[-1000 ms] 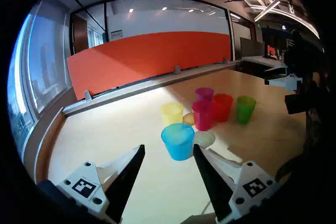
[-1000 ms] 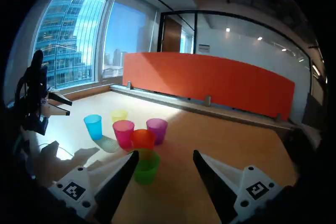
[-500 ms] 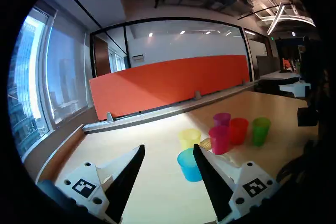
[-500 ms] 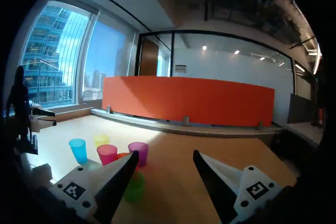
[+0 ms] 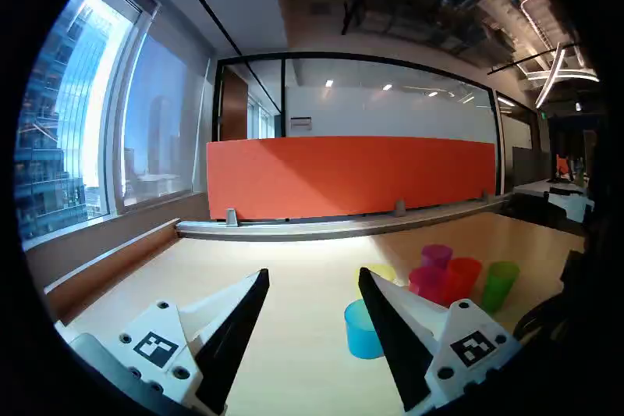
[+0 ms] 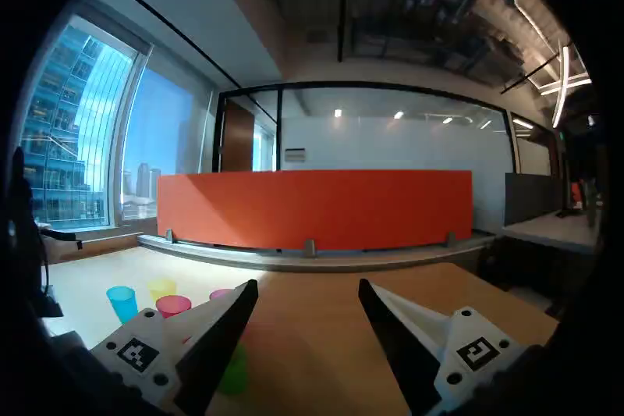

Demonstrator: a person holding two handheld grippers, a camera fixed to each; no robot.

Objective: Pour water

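Both tools are held out level above the pale wooden tabletop (image 5: 312, 369). The left gripper (image 5: 312, 275) has its two dark-edged fingers spread wide with only air between them. Just past its right-hand finger, and partly hidden by it, a translucent blue plastic cup (image 5: 359, 330) stands upright on the wood. Further out on that same side a yellow plastic cup (image 5: 384, 270) peeks over the finger. Next come a pink plastic cup (image 5: 425, 282), a purple plastic cup (image 5: 437, 254) and a red-orange plastic cup (image 5: 466, 275), bunched close together. A green plastic cup (image 5: 499, 283) stands farthest to the gripper's right, just beside the red-orange one. I cannot tell whether any of them holds water. Straight ahead of this gripper, along the table's far edge, runs a long orange partition panel (image 5: 351, 176), and tall windows (image 5: 70, 143) rise off to its left. The right gripper (image 6: 307, 289) gapes just as wide and grips nothing. From its side the cups sit low and to its left. The blue one is farthest out, the yellow and pink ones are beside it, and the purple rim shows just above the left finger's edge. The green cup is the nearest, showing under that finger.
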